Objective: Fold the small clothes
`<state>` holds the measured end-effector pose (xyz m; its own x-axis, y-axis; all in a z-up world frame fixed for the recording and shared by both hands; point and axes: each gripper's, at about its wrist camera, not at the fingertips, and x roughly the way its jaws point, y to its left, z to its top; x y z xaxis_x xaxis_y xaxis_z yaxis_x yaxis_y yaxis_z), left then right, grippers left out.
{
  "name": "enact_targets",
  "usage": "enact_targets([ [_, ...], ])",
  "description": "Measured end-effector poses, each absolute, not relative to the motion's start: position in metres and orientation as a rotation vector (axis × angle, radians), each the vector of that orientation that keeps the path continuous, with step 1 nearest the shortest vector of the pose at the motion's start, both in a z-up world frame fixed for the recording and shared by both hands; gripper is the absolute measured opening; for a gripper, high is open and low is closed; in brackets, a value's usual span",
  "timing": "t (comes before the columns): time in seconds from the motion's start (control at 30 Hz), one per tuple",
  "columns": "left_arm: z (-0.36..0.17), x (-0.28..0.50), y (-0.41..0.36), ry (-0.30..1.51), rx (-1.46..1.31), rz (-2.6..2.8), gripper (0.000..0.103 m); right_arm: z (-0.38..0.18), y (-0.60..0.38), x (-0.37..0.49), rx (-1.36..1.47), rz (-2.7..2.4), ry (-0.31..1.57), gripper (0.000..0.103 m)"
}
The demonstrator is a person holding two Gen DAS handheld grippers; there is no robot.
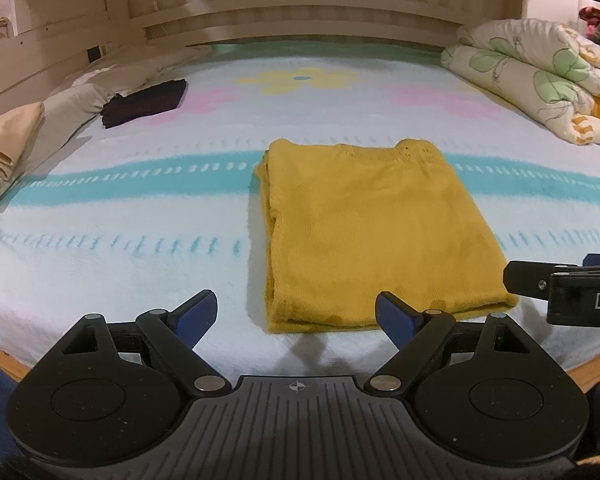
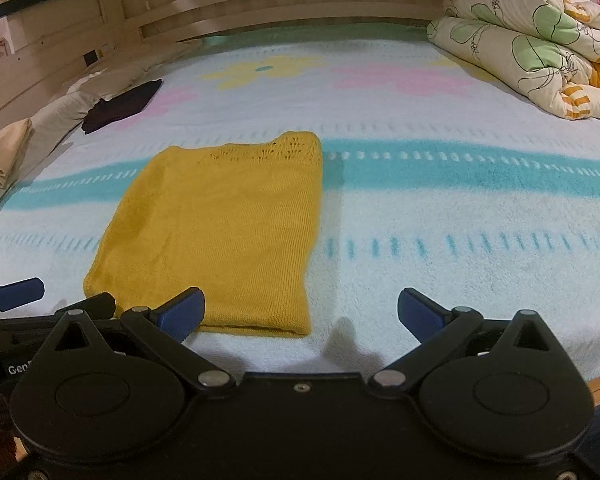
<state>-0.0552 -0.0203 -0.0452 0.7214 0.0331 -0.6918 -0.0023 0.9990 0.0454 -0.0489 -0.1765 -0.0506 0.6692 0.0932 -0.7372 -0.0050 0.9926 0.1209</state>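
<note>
On the bed point(image 1: 100, 240), yellow garment point(image 1: 380, 232) lies folded, long axis running away, between left tongs point(image 1: 296, 316) and right tongs point(image 2: 300, 312) (both spread, empty).

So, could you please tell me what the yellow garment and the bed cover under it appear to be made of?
Yellow garment: looks like a matte knit, perhaps wool or acrylic; fine ribbed rows show, with an openwork pattern along its far edge. Bed cover: seems a soft, fuzzy terry or fleece blanket, its nap blurring the printed teal stripes; the exact fibre cannot be told.
</note>
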Motion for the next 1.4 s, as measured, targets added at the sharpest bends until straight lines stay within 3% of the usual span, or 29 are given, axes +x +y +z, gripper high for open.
enact_targets([
  [1.4,-0.0481,-0.0556,-0.0218,0.781,0.048,0.009,0.086,-0.0519,-0.1778,-0.0484,0.114,0.063,0.839,0.102],
])
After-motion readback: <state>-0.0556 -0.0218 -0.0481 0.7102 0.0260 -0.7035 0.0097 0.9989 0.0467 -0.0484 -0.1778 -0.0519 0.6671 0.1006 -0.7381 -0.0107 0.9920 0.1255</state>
